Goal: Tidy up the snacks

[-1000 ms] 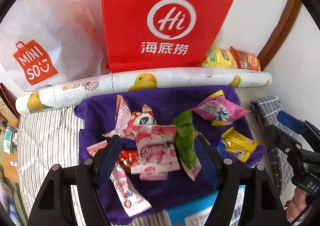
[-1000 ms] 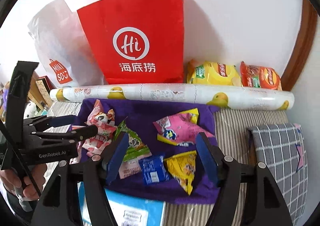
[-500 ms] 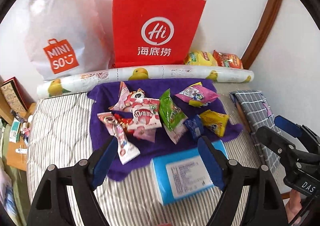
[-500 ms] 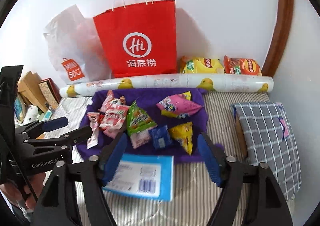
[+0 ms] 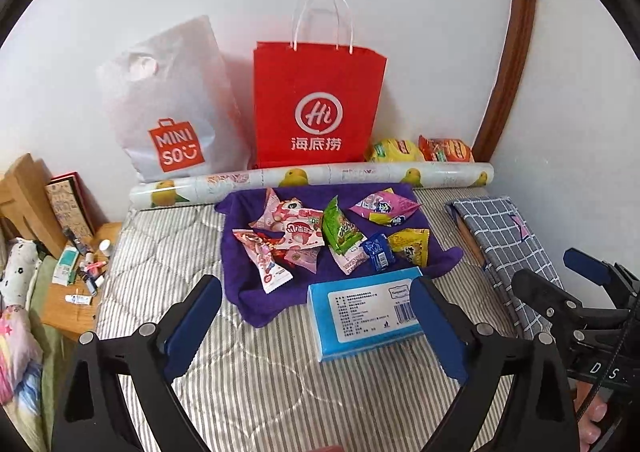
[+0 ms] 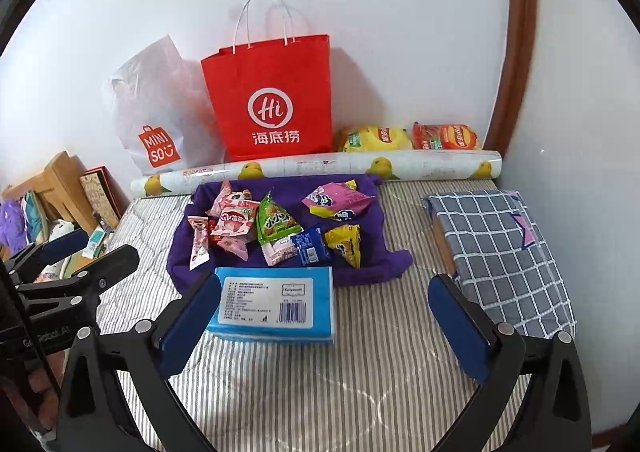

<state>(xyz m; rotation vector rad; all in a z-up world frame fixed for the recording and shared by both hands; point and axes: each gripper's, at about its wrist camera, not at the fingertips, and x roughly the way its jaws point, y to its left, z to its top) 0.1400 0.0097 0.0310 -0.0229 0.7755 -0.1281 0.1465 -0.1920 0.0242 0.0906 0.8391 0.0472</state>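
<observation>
Snack packets [image 5: 320, 236] lie loose, overlapping, on purple cloth [image 5: 436, 256] on bed [image 6: 360, 352], well behind both tongs. Left tongs [image 5: 316, 322] and right tongs [image 6: 326, 326] spread wide, gripping nothing. Red bag [image 5: 320, 107] upright by wall; contents hidden. Sorting likely unfinished.

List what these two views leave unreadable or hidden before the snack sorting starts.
- Red bag and white bag: contents hidden by their own walls, both views.
- Blue box: label print too small; its left corner sits behind the right tongs' finger in the right view.
- Chip bags: lower parts hidden behind the patterned roll.
- Pink packets: overlapping, so the count is unclear.
- Left tongs: open, holding nothing.
</observation>
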